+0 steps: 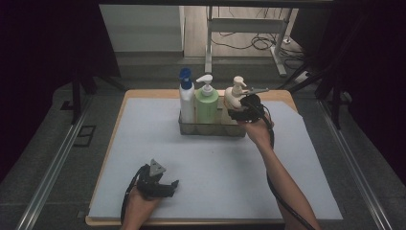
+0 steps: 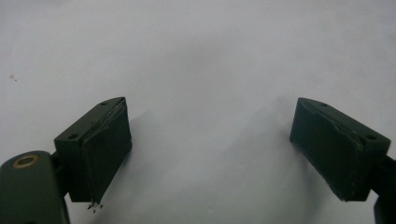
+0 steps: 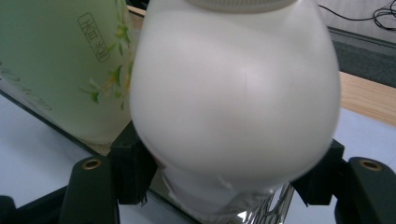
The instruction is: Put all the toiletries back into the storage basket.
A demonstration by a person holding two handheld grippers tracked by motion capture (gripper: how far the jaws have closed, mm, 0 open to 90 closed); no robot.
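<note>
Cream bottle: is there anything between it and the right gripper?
Nothing visible. In the right gripper view the cream bottle sits directly between the right gripper jaws, which close on its sides. The green bottle stands beside it in the tray, not in the way.

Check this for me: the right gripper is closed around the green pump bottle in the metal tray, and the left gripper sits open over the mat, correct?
Not quite. The right gripper clamps the cream pump bottle, not the green pump bottle beside it, as the right gripper view shows. The metal tray and open left gripper are right.
</note>
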